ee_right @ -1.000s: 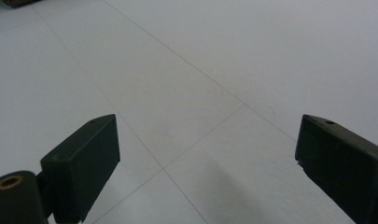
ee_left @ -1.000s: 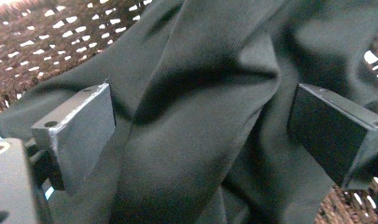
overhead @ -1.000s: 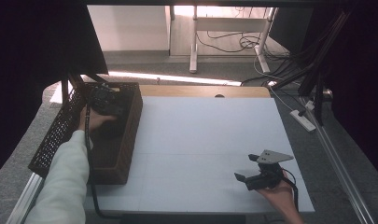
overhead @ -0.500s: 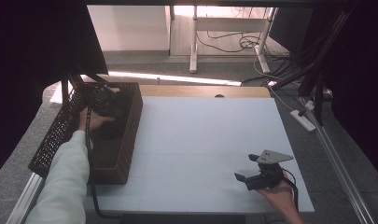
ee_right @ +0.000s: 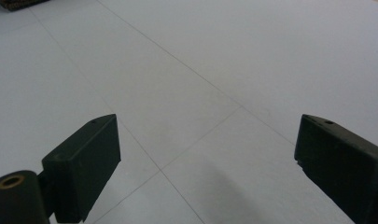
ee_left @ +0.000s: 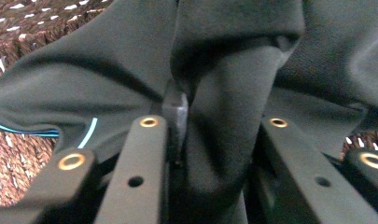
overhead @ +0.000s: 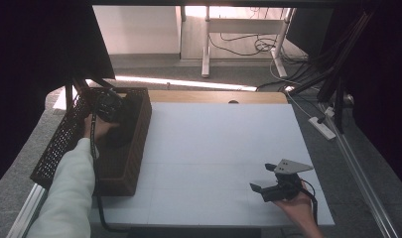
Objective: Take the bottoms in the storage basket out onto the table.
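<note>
A dark woven basket (overhead: 139, 144) stands at the left edge of the white table (overhead: 223, 144). Inside it lies a dark green garment (overhead: 120, 131) with a thin light-blue stripe (ee_left: 88, 133). My left gripper (overhead: 109, 106) is down in the basket, shut on a fold of that garment (ee_left: 224, 140); the cloth is bunched between the two jaws of the left gripper (ee_left: 221, 112). At the table's near right, my right gripper (overhead: 263, 177) hovers low over the bare white surface. The right gripper (ee_right: 205, 154) is open, with nothing between its jaws.
A black wire rack (overhead: 64, 136) leans along the basket's left side. A white power strip (overhead: 323, 127) lies off the table's right edge, among cables. Bare wood (overhead: 213, 96) of the table shows behind the white sheet. A corner of the basket (ee_right: 14, 3) lies far ahead of the right gripper.
</note>
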### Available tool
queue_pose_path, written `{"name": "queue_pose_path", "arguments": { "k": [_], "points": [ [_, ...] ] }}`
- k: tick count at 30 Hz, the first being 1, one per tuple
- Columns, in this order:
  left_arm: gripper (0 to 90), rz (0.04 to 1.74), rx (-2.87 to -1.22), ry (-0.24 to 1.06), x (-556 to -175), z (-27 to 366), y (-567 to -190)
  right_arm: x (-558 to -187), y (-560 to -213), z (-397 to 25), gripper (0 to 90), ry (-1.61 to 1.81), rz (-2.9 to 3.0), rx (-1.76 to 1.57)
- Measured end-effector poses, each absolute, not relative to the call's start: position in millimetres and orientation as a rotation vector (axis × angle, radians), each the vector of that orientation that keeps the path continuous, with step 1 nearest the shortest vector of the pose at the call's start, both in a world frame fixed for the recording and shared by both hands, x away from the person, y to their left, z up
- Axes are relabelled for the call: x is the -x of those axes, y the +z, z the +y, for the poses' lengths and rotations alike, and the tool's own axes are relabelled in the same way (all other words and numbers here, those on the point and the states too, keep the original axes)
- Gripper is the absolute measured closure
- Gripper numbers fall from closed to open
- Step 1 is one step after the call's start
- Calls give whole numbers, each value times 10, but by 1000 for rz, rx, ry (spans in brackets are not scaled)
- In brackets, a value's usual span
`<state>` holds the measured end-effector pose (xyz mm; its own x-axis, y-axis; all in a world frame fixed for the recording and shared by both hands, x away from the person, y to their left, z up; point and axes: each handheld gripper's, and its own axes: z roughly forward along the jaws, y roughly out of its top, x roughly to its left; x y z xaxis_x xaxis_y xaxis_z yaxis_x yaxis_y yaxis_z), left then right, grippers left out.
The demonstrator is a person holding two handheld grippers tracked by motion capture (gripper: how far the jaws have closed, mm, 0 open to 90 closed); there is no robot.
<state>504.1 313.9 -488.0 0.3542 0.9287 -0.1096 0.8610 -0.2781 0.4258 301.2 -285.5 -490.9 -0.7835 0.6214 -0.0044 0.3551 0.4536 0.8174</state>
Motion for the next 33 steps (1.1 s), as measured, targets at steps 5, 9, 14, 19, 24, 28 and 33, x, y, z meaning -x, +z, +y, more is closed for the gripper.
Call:
{"name": "queue_pose_path", "arguments": {
  "k": [5, 9, 14, 19, 24, 28, 33],
  "points": [
    [754, 1561, -2208, 216, -5039, 3143, -4873, -3010, -4909, -2853, 72, 1243, 2405, -834],
    [757, 1554, -2207, 218, -5033, 3148, -4856, -3009, -4907, -2857, 72, 1242, 2402, -837],
    [761, 1547, -2191, 207, -5019, 3152, -4834, -3009, -4909, -2853, 71, 1239, 2405, -833],
    [764, 1538, -2163, 205, -5003, 3176, -4803, -3007, -4905, -2858, 72, 1246, 2398, -835],
    [765, 1525, -2159, 205, -4996, 3173, -4783, -3006, -4905, -2855, 72, 1240, 2401, -833],
    [767, 1517, -2149, 198, -4984, 3182, -4760, -3006, -4903, -2858, 72, 1241, 2399, -835],
    [768, 1503, -2126, 193, -4952, 3211, -4702, -3004, -4901, -2857, 72, 1244, 2399, -833]
  ]
}}
